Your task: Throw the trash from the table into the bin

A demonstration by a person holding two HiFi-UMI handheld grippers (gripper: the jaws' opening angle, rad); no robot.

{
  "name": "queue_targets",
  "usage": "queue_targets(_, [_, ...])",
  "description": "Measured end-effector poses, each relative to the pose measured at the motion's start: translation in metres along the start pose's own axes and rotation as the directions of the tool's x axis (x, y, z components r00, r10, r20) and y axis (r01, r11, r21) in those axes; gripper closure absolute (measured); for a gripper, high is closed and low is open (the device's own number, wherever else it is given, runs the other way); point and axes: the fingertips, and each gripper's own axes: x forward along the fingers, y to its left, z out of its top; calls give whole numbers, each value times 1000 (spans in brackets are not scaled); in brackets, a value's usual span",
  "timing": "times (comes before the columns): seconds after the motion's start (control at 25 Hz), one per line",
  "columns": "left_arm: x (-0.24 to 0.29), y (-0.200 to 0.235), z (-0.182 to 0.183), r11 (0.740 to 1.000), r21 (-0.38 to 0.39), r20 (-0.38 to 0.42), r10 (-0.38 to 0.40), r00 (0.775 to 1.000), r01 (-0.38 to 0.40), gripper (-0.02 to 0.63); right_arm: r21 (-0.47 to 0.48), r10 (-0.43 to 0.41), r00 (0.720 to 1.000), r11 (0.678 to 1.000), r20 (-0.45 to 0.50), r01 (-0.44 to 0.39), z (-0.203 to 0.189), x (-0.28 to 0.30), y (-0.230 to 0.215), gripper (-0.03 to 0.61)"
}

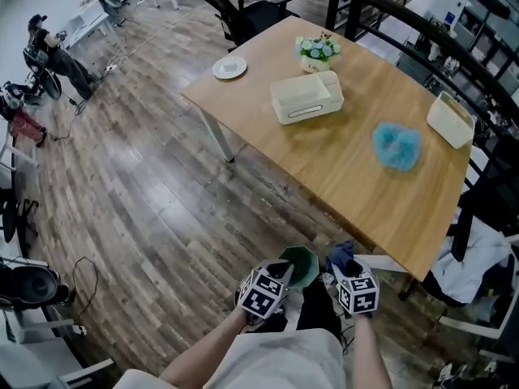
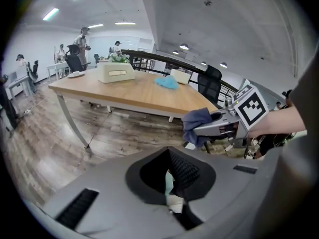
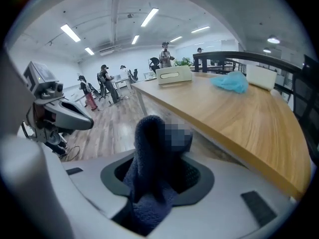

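Observation:
I stand back from the wooden table (image 1: 349, 177), with both grippers low in the head view. My left gripper (image 1: 293, 272) is shut on a dark green cup-like piece of trash (image 1: 302, 263); in the left gripper view only a pale green sliver (image 2: 169, 182) shows between its pads. My right gripper (image 1: 345, 266) is shut on a dark blue cloth (image 1: 341, 254), which bulges up out of the jaws (image 3: 149, 153). The two grippers are side by side, close together. A crumpled light blue piece (image 1: 397, 146) lies on the table. No bin shows in any view.
On the table stand a cream tissue box (image 1: 306, 97), a second cream box (image 1: 450, 118), a flower pot (image 1: 318, 53) and a white plate (image 1: 229, 68). A black chair (image 1: 243, 10) stands beyond the table, with a dark railing (image 1: 454, 47) to the right. Wooden floor stretches to the left.

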Motion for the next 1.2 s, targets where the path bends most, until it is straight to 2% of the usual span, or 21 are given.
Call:
queue_targets(0.24, [9, -3, -65, 997, -81, -60, -19, 998, 14, 586, 28, 68, 996, 997, -62, -66, -42, 21, 33, 410])
queue_targets(0.44, [44, 8, -108, 993, -120, -78, -19, 997, 10, 586, 60, 123, 989, 991, -85, -118, -83, 66, 44, 408])
queue_targets(0.72, [106, 13, -188, 979, -200, -102, -48, 994, 27, 586, 173, 135, 985, 978, -106, -115, -174, 129, 42, 408])
queue_targets(0.96, [190, 31, -252, 980, -197, -148, -67, 987, 37, 586, 221, 153, 979, 968, -137, -121, -241, 210, 39, 400])
queue_targets(1.2, [249, 56, -293, 984, -177, -172, -48, 984, 17, 586, 192, 149, 980, 974, -134, -121, -278, 272, 51, 395])
